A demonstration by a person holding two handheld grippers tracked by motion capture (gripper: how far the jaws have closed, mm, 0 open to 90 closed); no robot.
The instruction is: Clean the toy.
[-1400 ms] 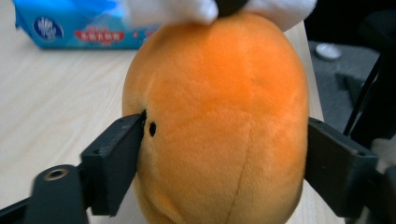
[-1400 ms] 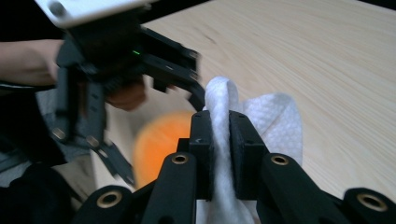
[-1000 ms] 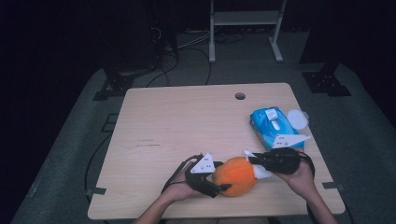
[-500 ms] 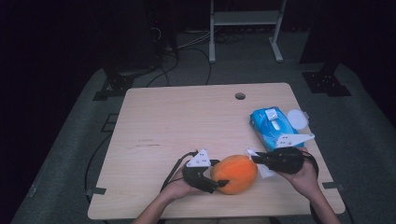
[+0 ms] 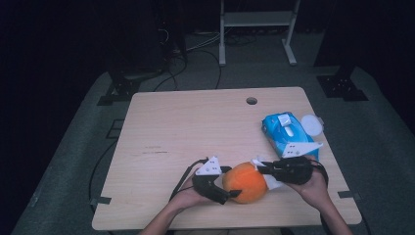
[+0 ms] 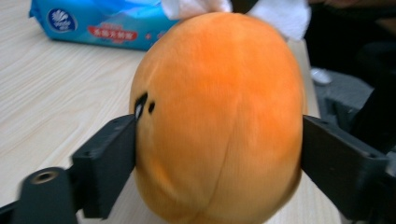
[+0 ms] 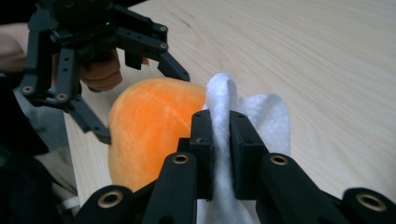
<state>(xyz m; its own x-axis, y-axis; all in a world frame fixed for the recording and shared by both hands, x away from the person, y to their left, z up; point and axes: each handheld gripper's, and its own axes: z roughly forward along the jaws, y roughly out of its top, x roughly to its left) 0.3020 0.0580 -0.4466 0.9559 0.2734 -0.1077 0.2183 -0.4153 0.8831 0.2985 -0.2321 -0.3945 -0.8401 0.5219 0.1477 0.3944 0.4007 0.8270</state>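
Now, left gripper: we have its jaws wide around the orange plush ball, and they have just been opening; the pads rest on the ball's two flanks and barely dent them, so we are clasping it loosely.
Right gripper: we have it clenched on a folded white wipe, which meets the ball's side at about 3 o'clock of the ball.
Ball's place: near the table edge at 6 o'clock, between the two grippers.
Wipe pack: the blue pack lies at about 2 o'clock of the ball, well apart.
Risk, roll: if we slacken the left jaws further, the round ball may slip and roll off the near edge.
Risk, push: if we rub hard with the wipe, we may shove the ball out of the loose hold.
Risk, wipe: the thin fold may slide from the pinch as it drags on plush.
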